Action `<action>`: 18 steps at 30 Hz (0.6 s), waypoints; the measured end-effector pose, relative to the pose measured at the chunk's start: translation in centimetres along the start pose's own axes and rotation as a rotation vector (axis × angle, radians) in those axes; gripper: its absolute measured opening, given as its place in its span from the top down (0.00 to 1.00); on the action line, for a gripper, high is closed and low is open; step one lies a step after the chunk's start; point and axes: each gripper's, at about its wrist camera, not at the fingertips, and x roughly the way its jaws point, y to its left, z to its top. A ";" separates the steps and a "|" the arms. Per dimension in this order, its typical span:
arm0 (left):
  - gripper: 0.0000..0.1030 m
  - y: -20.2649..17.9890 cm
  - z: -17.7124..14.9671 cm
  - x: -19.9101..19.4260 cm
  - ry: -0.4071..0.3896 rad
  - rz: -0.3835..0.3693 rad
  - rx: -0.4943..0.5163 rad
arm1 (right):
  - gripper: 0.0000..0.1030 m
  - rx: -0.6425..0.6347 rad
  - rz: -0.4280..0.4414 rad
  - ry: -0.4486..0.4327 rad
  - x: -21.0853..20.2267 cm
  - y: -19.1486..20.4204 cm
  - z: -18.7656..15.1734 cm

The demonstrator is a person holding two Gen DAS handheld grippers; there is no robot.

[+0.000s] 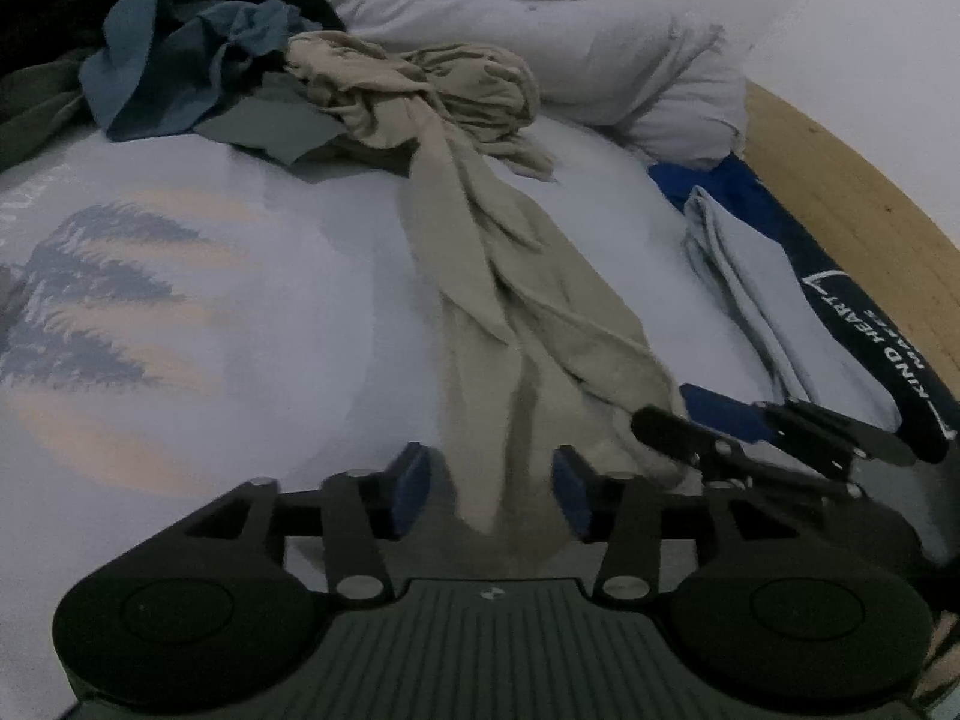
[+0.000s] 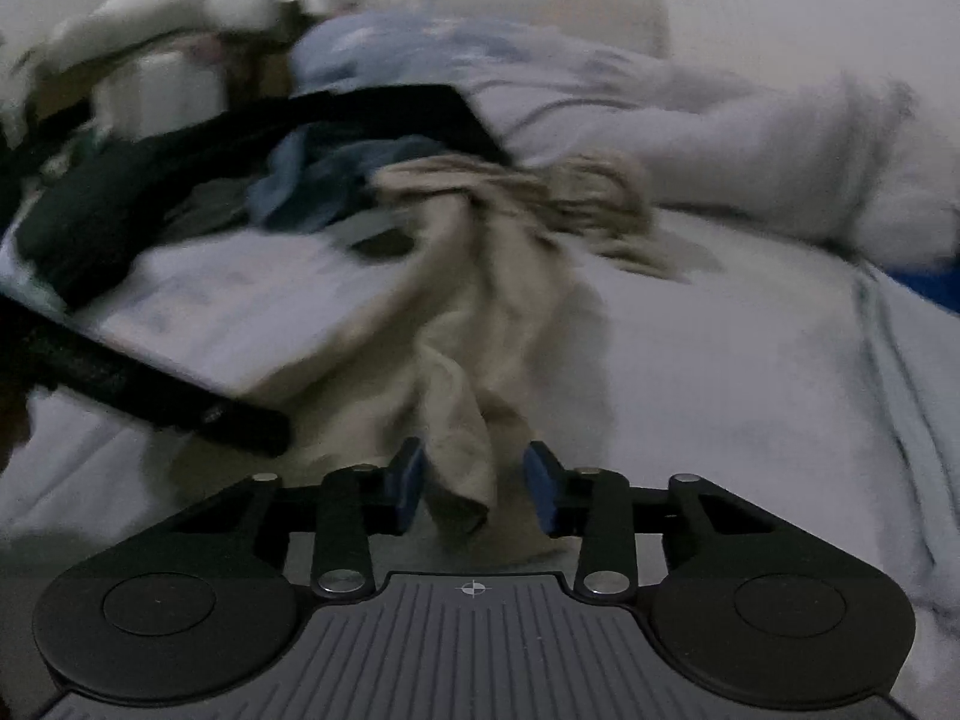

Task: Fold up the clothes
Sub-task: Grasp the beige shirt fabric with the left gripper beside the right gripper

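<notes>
A beige garment [image 1: 516, 276] lies twisted and stretched along the pale bed sheet, its far end bunched near a pile of clothes. My left gripper [image 1: 492, 489] is open, its blue pads on either side of the garment's near end. My right gripper [image 1: 660, 426] shows at the lower right of the left wrist view, right beside the same end. In the right wrist view the right gripper [image 2: 477, 483] is open with a hanging fold of the beige garment [image 2: 462, 360] between its pads. That view is blurred.
A pile of blue [image 1: 180, 60], grey and dark clothes lies at the far left. A white pillow [image 1: 570, 48] lies behind. A folded pale cloth [image 1: 750, 288] and a navy strap with white lettering [image 1: 888, 360] lie at the right, by the wooden bed edge [image 1: 852, 204].
</notes>
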 end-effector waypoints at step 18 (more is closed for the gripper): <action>0.94 1.0 0.4 -0.1 -0.041 0.018 -0.118 | 0.94 -0.078 0.007 -0.050 0.1 0.9 -0.2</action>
